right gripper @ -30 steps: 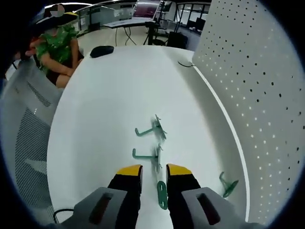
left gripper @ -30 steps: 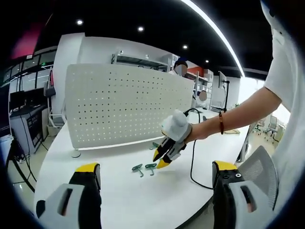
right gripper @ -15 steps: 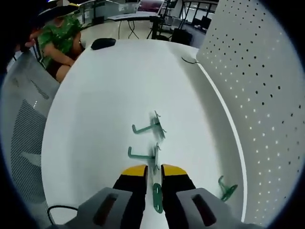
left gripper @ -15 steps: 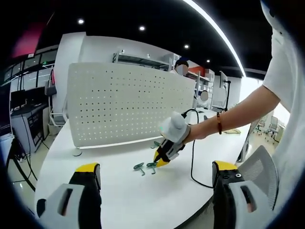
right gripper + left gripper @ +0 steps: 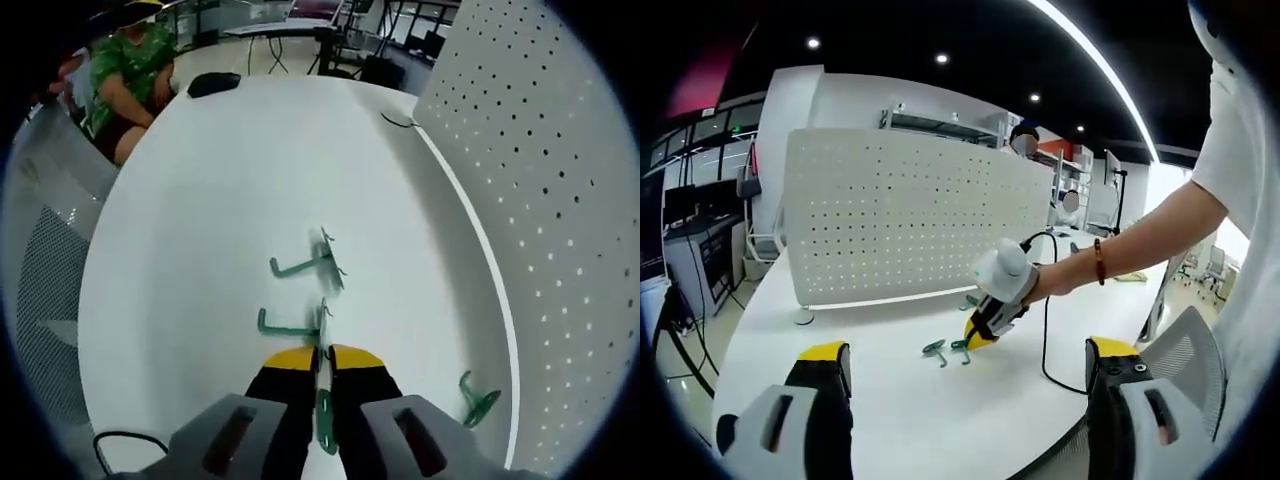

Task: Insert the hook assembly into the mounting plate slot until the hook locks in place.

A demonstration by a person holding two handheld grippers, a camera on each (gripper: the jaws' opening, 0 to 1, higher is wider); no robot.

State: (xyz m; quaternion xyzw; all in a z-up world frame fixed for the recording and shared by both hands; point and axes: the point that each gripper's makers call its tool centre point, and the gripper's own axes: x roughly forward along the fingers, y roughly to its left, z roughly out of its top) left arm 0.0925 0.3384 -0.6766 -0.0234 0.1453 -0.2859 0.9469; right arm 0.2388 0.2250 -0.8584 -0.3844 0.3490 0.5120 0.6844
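White worktop (image 5: 200, 200) carries white perforated mounting plate (image 5: 900, 225), standing upright. My left gripper (image 5: 965, 400) hangs above worktop, jaws spread wide, nothing between. My right gripper (image 5: 320, 360) low over worktop, jaws clamped on green hook (image 5: 322, 410). Two more green hooks (image 5: 305, 265) just ahead, fourth green hook (image 5: 476, 398) near plate base.

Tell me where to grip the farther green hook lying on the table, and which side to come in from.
Likely best by its flat back plate, the end nearest the pegboard. The farther green hook lies flat, its long arm pointing away from the board, so descend from above with the jaws across the plate. The right gripper is shut on the nearer hook.
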